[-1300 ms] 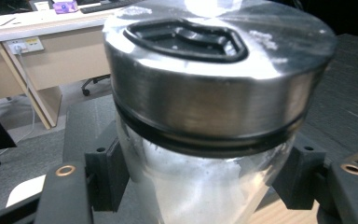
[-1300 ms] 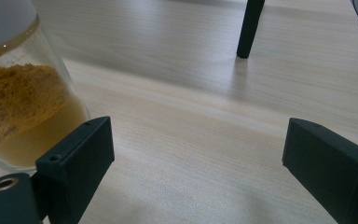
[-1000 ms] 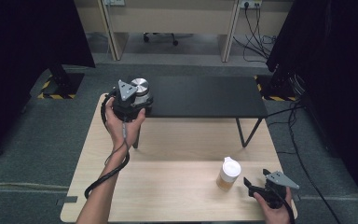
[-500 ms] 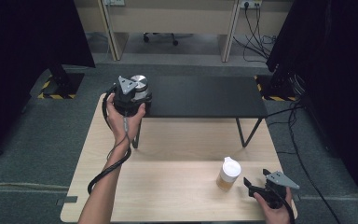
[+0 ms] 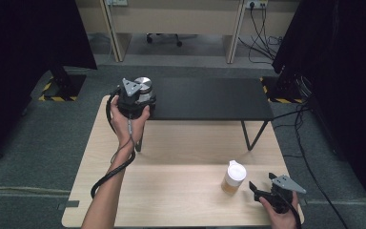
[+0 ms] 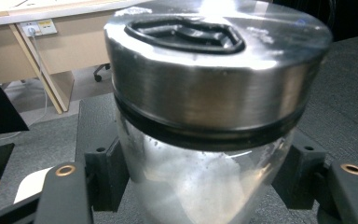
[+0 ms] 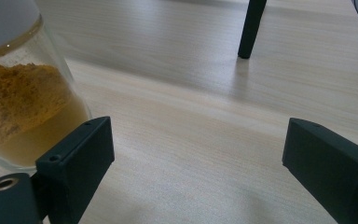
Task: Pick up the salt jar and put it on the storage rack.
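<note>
A glass jar with a brushed metal lid (image 5: 143, 86) is over the left end of a low black bench (image 5: 209, 99). My left gripper (image 5: 138, 98) is shut on it. In the left gripper view the jar (image 6: 200, 154) has pale contents, and both pads press its glass sides below the lid (image 6: 214, 70). Whether it rests on the bench I cannot tell. A second jar with a white lid (image 5: 233, 177) holds orange powder and stands on the wooden table (image 5: 181, 143). My right gripper (image 5: 266, 192) lies just right of that jar, open; the orange powder jar (image 7: 23, 107) stands outside its left jaw.
The bench's thin legs (image 5: 250, 138) stand on the table top. A black cable (image 5: 112, 171) trails from the left gripper along the forearm. Dark curtains, desks and floor cables lie beyond the table. Bare wood lies between the two hands.
</note>
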Demonstrator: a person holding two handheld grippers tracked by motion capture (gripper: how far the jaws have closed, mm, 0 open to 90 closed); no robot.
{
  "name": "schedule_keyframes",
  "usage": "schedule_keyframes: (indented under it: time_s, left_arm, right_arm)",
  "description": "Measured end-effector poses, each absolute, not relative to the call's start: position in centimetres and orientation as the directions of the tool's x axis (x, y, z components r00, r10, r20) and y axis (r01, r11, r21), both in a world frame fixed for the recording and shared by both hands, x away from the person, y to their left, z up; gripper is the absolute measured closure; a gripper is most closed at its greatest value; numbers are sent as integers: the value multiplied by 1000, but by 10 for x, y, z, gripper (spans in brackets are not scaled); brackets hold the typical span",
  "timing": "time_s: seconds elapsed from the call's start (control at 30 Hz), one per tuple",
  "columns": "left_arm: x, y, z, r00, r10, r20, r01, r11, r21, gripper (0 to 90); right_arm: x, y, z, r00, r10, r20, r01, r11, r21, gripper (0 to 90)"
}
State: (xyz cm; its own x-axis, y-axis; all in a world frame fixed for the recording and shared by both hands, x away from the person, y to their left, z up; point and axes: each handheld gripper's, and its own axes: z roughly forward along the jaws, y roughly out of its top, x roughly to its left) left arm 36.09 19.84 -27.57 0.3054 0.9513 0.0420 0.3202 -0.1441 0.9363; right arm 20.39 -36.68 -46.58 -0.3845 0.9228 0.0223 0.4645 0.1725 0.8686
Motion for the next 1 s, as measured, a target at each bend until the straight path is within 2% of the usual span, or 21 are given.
schedule_keyframes:
  time_s: [0.37,0.8,0.9,1.0]
  left_arm:
    - [362,205,-282,300,954,-11,319,-89,944,311]
    - [362,207,-284,313,950,-4,308,-97,946,305]
    - [358,211,-289,320,947,-29,281,-65,958,190]
    - [349,209,-293,326,945,-5,248,-80,966,143]
  right_arm:
    - [204,-366,-466,-385,923,18,464,176,868,91]
    - [204,-366,-466,-385,923,18,464,177,868,91]
    - [204,-367,-466,-385,923,20,463,175,869,91]
    - [204,-367,-466,-387,922,22,465,174,868,91]
